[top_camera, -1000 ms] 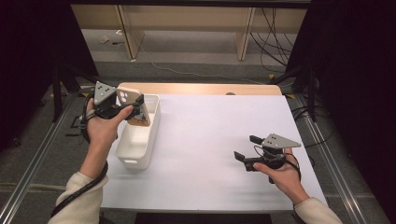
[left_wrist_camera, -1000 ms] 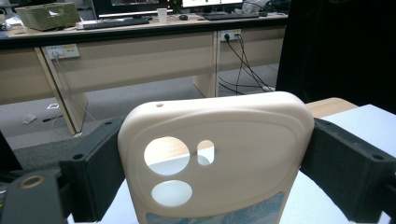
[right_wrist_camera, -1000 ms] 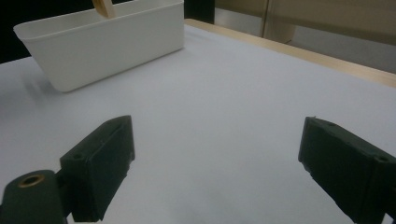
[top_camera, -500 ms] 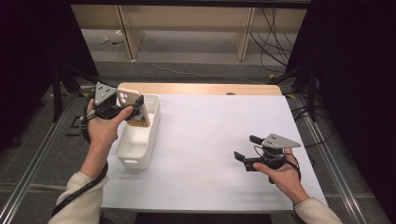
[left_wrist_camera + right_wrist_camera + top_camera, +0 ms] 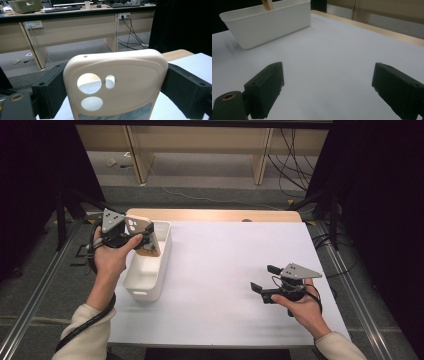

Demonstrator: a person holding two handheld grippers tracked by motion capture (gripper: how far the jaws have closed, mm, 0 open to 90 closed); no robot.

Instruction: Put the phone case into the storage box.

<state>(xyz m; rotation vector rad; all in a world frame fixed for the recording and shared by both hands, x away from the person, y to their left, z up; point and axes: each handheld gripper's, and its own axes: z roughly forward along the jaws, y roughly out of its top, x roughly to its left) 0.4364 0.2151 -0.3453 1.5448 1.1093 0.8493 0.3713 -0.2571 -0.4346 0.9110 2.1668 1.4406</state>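
The white worktop (image 5: 220, 285) carries a white bin (image 5: 150, 272) near its left edge, and that bin is the mark for everything else. Above the bin's far end, the left tongs (image 5: 145, 239) are clamped across a beige phone case (image 5: 113, 82), one black jaw pressed on each long edge; the case stands upright, its camera cut-outs facing the left gripper view, a blue-green patterned strip along its lower part. Its lower end hangs over the bin's open top; whether it touches the rim cannot be told. Well to the right of the bin, the right tongs (image 5: 265, 280) stand spread wide and empty just above the bare worktop, pointing toward the bin.
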